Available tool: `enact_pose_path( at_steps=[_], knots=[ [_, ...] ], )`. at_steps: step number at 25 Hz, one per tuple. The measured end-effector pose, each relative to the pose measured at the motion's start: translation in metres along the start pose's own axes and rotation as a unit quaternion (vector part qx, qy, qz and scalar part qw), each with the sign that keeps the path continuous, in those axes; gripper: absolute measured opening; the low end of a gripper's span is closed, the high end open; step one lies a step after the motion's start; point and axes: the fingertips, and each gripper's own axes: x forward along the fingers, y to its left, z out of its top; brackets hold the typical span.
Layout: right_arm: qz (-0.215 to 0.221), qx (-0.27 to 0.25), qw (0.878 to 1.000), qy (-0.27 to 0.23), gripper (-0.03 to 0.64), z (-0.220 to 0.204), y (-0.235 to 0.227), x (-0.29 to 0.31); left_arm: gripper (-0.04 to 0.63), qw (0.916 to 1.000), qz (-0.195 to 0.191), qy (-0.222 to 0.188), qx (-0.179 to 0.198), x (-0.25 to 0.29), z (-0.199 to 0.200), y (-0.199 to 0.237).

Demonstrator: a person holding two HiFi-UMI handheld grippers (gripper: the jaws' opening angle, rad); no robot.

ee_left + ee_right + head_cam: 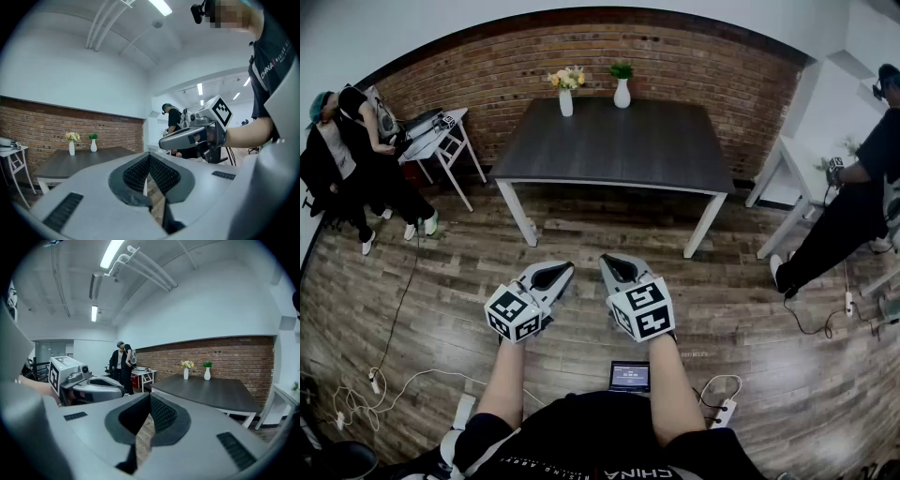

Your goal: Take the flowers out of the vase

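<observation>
Left hand-held gripper [551, 275] and right hand-held gripper [620, 268] are both pinched together and empty in the head view, held side by side over the wood floor [750, 319]. Well ahead, the flowers [568, 78] sit in their white vase [566, 103] at the far edge of the dark tabletop [619, 141], beside a second vase [622, 94] with a green sprig.

Left gripper view: jaws meet, nothing between them, and the flowers are tiny, off by the brick wall.

Right gripper view: same deal, jaws together, vase far across the tabletop.

So I'd say the task hasn't started yet, this is just the approach. Next move is to walk up, open one pair of jaws and get them around the stems. The other could probably steady the vase.
</observation>
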Motion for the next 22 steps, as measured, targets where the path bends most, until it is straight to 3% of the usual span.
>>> enact_pose_path(
  at_steps=[13,18,22],
  knots=[
    [0.013,0.015,1.000,-0.010,0.006,0.003,0.007,-0.002,0.003,0.9997,0.021,-0.016,-0.002,-0.014,0.008,0.006],
    [0.020,0.009,1.000,-0.022,0.006,0.006,0.006,-0.008,0.003,0.9990,-0.010,-0.002,0.043,-0.010,0.011,-0.015],
    [0.032,0.010,0.999,-0.026,0.006,0.003,0.004,-0.013,0.003,0.9978,-0.002,-0.010,0.066,-0.005,0.012,-0.024]
  ],
)
